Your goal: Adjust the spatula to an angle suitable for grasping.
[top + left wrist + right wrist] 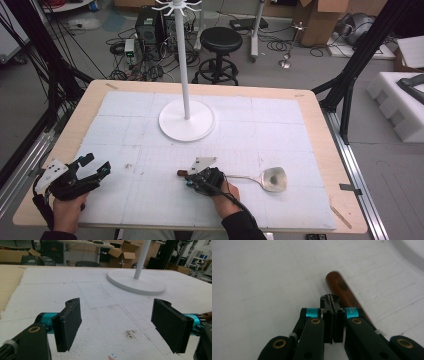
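- Black pads of the right tool (333, 305) are pressed together with no gap between them; nothing is clamped between the pads.
- Right tool sits directly over the brown wooden handle (344, 293) of a spatula; in the right gripper view the handle runs beneath and past the closed pads, its rounded end projecting beyond them. Whether the tool touches the handle cannot be told.
- In the high view the right tool (192, 179) lies at the near centre of the surface, with the handle's tip (180, 173) showing just to its left and the person's right hand (225, 192) behind it.
- Spatula's metal shaft and blade (272, 179) extend to the right of the right tool, lying flat on the white foam mat (250, 130).
- Left tool (120, 323) stands wide open, the two black pads well apart, nothing between them; bare mat lies below.
- In the high view the left tool (95, 167) is at the near left of the mat, well apart from the spatula, held in the person's left hand (67, 207).
- White stand (186, 120), a round base with an upright pole, stands at the far centre of the mat, apart from both tools.
- Mat covers most of the wooden surface (320, 125).
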`<state>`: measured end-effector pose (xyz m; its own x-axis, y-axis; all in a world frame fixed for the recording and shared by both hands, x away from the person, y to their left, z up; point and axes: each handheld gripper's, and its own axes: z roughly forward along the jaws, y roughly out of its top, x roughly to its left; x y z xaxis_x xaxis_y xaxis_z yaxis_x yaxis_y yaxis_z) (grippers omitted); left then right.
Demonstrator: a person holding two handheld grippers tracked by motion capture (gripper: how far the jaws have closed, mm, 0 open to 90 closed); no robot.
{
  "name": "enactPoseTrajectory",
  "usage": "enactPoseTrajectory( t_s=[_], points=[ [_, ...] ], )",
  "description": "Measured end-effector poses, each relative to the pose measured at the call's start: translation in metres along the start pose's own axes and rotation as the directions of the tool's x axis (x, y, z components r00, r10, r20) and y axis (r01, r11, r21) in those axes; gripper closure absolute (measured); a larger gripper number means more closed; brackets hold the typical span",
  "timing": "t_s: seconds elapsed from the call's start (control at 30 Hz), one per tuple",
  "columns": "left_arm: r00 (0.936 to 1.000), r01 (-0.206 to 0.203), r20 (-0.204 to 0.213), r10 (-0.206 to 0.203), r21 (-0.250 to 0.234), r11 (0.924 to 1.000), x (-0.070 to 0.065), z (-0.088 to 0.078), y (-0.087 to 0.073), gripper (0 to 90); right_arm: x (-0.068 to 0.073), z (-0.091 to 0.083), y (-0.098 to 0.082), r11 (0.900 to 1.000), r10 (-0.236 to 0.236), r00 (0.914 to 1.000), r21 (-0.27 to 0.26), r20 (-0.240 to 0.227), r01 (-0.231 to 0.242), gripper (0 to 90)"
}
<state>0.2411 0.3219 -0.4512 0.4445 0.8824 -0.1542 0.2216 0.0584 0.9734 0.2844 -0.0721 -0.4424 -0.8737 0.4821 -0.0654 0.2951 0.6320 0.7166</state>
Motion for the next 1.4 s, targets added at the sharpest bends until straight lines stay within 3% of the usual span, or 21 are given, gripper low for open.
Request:
enactPoseTrajectory(
  t_s=[0.03,0.07,0.17,0.2,0.37,0.5,0.63,0.73,0.77,0.8,0.83,0.87,0.9,0.97,1.0,1.03,1.07,1.1,1.17,1.2,1.4],
  points=[
    [1.0000,0.000,0.000,0.000,0.000,1.0000,0.000,0.000,0.000,24.4,0.000,0.000,0.000,1.000,0.000,1.0000,0.000,0.000,0.000,89.7],
    [1.0000,0.001,-0.001,-0.001,0.000,1.0000,0.000,0.000,0.000,24.4,-0.004,0.002,0.002,1.000,-0.009,0.9987,0.020,0.050,0.008,89.6],
    [1.0000,0.002,0.000,-0.002,0.001,1.0000,0.000,0.000,0.000,24.4,-0.010,0.002,0.002,1.000,0.003,0.9950,0.027,0.099,-0.005,89.7],
    [1.0000,0.002,0.000,-0.002,0.001,1.0000,0.000,0.000,0.000,24.4,-0.018,0.002,0.001,0.999,0.013,0.9886,0.045,0.150,-0.019,89.7],
    [1.0000,0.002,0.000,-0.002,0.001,1.0000,0.000,0.000,0.000,24.4,-0.035,-0.002,-0.001,0.994,0.062,0.9706,0.069,0.232,-0.080,89.7],
    [1.0000,0.003,0.001,-0.003,0.001,1.0000,0.000,0.000,0.000,24.4,-0.043,-0.005,-0.004,0.989,0.099,0.9608,0.079,0.259,-0.123,89.6],
    [1.0000,0.002,0.002,-0.002,0.001,1.0000,0.000,0.000,0.000,24.4,-0.048,-0.009,-0.006,0.987,0.109,0.9585,0.085,0.263,-0.135,89.6],
    [1.0000,0.000,0.002,0.000,0.001,1.0000,0.000,0.000,0.000,24.4,-0.052,-0.023,-0.008,0.988,0.133,0.9573,0.038,0.257,-0.148,89.5],
    [1.0000,0.000,0.002,0.000,0.001,1.0000,0.000,0.000,0.000,24.4,-0.054,-0.030,-0.009,0.988,0.141,0.9534,0.023,0.266,-0.153,89.5],
    [1.0000,0.003,0.002,-0.003,0.000,1.0000,0.000,0.000,0.000,24.4,-0.063,-0.047,-0.015,0.985,0.163,0.9412,0.006,0.296,-0.172,89.5],
    [1.0000,0.003,0.002,-0.003,0.000,1.0000,0.000,0.000,0.000,24.4,-0.063,-0.047,-0.015,0.985,0.163,0.9412,0.006,0.296,-0.172,89.5],
    [1.0000,0.001,0.002,-0.001,0.001,1.0000,0.000,0.000,0.000,24.4,-0.074,-0.064,-0.027,0.979,0.190,0.9221,0.011,0.337,-0.205,89.5],
    [1.0000,0.000,0.001,0.000,0.001,1.0000,0.000,0.000,0.000,24.4,-0.074,-0.064,-0.027,0.979,0.190,0.9221,0.011,0.337,-0.205,89.5],
    [1.0000,0.002,0.001,-0.002,0.001,1.0000,0.000,0.000,0.000,24.4,-0.086,-0.080,-0.041,0.968,0.217,0.9000,0.036,0.378,-0.249,89.5],
    [1.0000,0.003,0.000,-0.003,0.001,1.0000,0.000,0.000,0.000,24.4,-0.096,-0.092,-0.056,0.953,0.246,0.8848,0.067,0.395,-0.295,89.5],
    [1.0000,0.002,0.000,-0.002,0.002,1.0000,0.000,0.000,0.000,24.4,-0.099,-0.095,-0.063,0.943,0.257,0.8832,0.097,0.392,-0.317,89.5],
    [1.0000,0.002,-0.001,-0.002,0.003,1.0000,0.000,0.000,0.000,24.4,-0.099,-0.095,-0.063,0.943,0.257,0.8832,0.097,0.392,-0.317,89.5],
    [1.0000,0.000,-0.002,0.000,0.004,1.0000,0.000,0.000,0.000,24.4,-0.103,-0.096,-0.073,0.931,0.259,0.8909,0.147,0.373,-0.333,89.5],
    [1.0000,-0.004,-0.002,0.004,0.005,1.0000,0.000,0.001,0.000,24.4,-0.104,-0.097,-0.075,0.927,0.261,0.8931,0.162,0.366,-0.338,89.5],
    [1.0000,-0.005,-0.003,0.005,0.006,1.0000,0.000,0.001,0.000,24.4,-0.103,-0.097,-0.079,0.923,0.265,0.9023,0.180,0.340,-0.339,89.6],
    [1.0000,-0.005,-0.003,0.005,0.006,1.0000,-0.001,0.000,0.000,24.4,-0.098,-0.099,-0.081,0.924,0.262,0.9228,0.202,0.283,-0.324,89.6]
  ],
)
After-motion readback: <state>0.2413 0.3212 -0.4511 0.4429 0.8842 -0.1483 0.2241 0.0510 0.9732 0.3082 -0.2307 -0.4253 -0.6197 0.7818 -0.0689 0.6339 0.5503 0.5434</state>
